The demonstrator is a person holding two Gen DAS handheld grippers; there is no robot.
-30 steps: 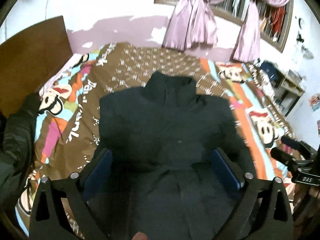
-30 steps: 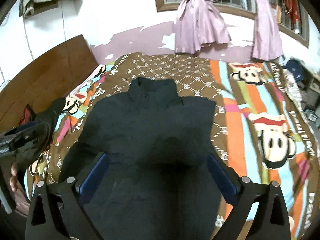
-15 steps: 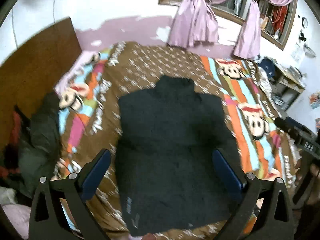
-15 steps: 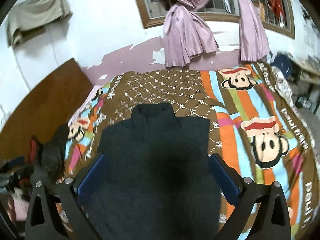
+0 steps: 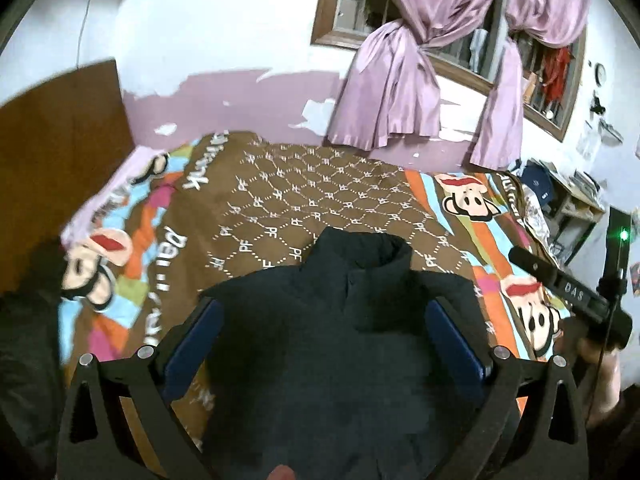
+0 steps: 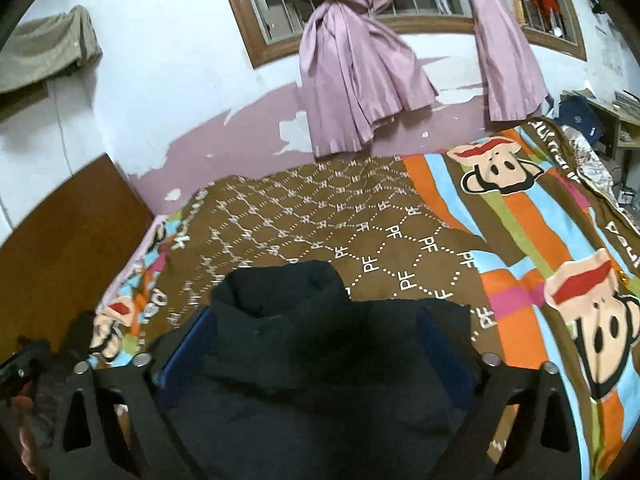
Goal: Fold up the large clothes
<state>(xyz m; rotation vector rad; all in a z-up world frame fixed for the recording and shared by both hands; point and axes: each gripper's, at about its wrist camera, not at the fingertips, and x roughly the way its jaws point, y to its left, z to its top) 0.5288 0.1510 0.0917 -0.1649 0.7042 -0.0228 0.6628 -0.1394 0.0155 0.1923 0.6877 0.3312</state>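
Observation:
A dark padded jacket (image 5: 340,364) lies flat on the bed, its high collar (image 5: 360,252) pointing toward the far wall. My left gripper (image 5: 324,312) hovers over its shoulders with the jaws wide open and both blue pads (image 5: 192,344) clear of the cloth. In the right wrist view the jacket (image 6: 320,400) and its collar (image 6: 288,284) fill the lower middle. My right gripper (image 6: 316,320) hangs above the chest; its jaws are closing but still wide, with the jacket seen between them and no pad pressing on it.
A brown and striped cartoon-monkey blanket (image 5: 320,192) covers the bed. A wooden headboard (image 5: 60,160) stands at the left, with dark clothes (image 5: 28,320) piled below it. Pink curtains (image 5: 396,92) hang at the barred window. A cluttered shelf (image 5: 568,196) stands at the right. A hand (image 5: 604,376) holds a black device (image 5: 572,296).
Half a second ago both views showed the whole jacket from farther back. Now both grippers have moved forward over its shoulders and collar. The jacket itself has not moved.

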